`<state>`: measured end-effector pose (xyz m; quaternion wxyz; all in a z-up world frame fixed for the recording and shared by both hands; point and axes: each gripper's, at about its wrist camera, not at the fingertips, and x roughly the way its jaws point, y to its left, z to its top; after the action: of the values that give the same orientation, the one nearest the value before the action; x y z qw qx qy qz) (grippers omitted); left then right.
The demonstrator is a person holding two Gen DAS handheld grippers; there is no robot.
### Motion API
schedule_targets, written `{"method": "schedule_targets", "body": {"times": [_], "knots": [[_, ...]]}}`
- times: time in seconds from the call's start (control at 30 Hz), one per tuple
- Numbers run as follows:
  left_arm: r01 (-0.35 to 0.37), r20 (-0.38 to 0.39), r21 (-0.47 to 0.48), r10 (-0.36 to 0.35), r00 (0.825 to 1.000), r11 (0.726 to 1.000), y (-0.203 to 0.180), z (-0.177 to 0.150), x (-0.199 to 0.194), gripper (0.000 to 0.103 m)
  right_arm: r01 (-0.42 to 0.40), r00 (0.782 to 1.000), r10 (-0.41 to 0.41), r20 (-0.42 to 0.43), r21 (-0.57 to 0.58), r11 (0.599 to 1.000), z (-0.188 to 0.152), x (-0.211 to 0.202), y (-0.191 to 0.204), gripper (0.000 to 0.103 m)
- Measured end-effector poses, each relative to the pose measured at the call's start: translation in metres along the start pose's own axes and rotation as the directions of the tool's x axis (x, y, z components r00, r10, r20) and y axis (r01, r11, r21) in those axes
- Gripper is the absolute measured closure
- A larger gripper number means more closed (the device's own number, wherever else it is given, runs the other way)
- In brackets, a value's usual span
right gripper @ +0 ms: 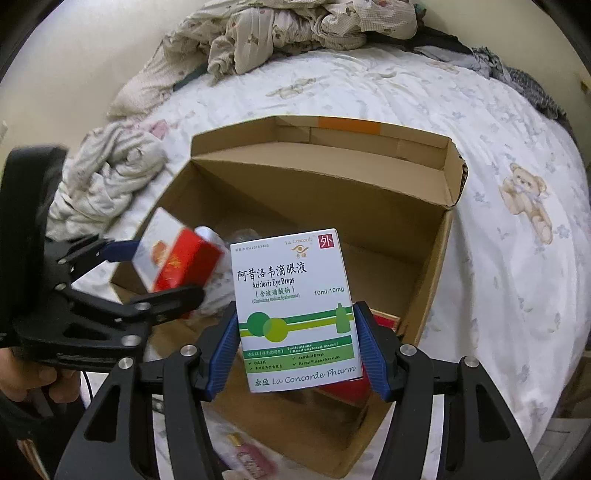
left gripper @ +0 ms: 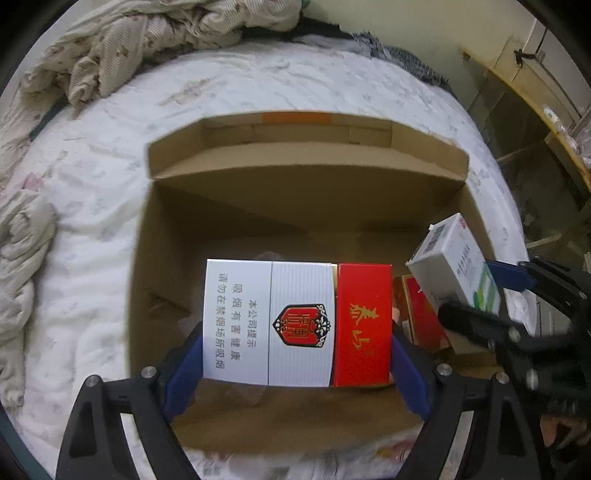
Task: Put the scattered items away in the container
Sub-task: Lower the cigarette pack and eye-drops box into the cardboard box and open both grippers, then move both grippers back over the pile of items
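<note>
Two tongs, each gripping a small carton above an open cardboard box (left gripper: 306,192) that sits on a bed (left gripper: 92,258). Left tongs (left gripper: 297,350): blue pads closed on the short ends of a red-and-white cigarette pack (left gripper: 299,325), whose long axis runs crosswise between the pads, red end toward the right pad, printed face toward the camera; the pack is held over the near part of the box interior. Right tongs (right gripper: 297,347): blue pads closed on the lower side edges of a white-and-green eye-drop carton (right gripper: 295,310), long axis upright in view, label facing the camera with its text right way up, top edge pointing toward the far wall of the box; the carton is over the near right part of the box.

Box contents: a second red pack (left gripper: 417,314) lies on the floor at the right, largely hidden behind the eye-drop carton and the right tongs in the left wrist view; in the right wrist view only slivers of red show beside and beneath the held carton. A pale, crinkled item, possibly clear wrapping (right gripper: 221,284), lies behind the cigarette pack and cannot be identified. Far flap of the box stands open with an orange strip along its edge.

A small pink object (right gripper: 253,456) lies on the bed just outside the near wall, blurred and partly cut off by the left finger of the right tongs. Crumpled bedding (right gripper: 288,33) is heaped at the far end of the bed
</note>
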<state>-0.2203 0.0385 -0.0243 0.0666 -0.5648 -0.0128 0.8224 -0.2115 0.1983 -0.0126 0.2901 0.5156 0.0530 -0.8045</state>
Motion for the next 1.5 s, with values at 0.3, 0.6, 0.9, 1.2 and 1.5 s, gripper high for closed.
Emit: {"method": "schedule_targets", "body": {"times": [0.3, 0.6, 0.9, 1.2, 1.5], "knots": [[-0.040, -0.039, 0.008, 0.041, 0.998, 0.999, -0.003, 0.009, 0.028, 0.013, 0.039, 0.998, -0.040, -0.057, -0.028, 0.999, -0.003, 0.014, -0.001, 0.038], [0.005, -0.082, -0.063, -0.011, 0.997, 0.998, 0.016, 0.007, 0.024, 0.012, 0.042, 0.997, -0.040, -0.062, 0.017, 0.999, -0.002, 0.013, -0.011, 0.037], [0.086, -0.056, -0.155, -0.096, 0.994, 0.984, 0.033, 0.005, 0.005, 0.008, 0.004, 1.000, -0.003, -0.009, 0.102, 0.995, 0.003, -0.005, -0.023, 0.037], [0.043, -0.023, -0.102, -0.045, 0.999, 0.994, 0.017, 0.002, -0.013, 0.008, -0.029, 0.999, 0.027, 0.018, 0.117, 0.993, 0.001, -0.019, -0.025, 0.037], [0.104, 0.018, -0.109, -0.102, 0.995, 0.989, 0.044, -0.043, -0.048, 0.008, -0.136, 0.991, 0.134, 0.030, 0.064, 0.989, -0.027, -0.055, 0.002, 0.037]]}}
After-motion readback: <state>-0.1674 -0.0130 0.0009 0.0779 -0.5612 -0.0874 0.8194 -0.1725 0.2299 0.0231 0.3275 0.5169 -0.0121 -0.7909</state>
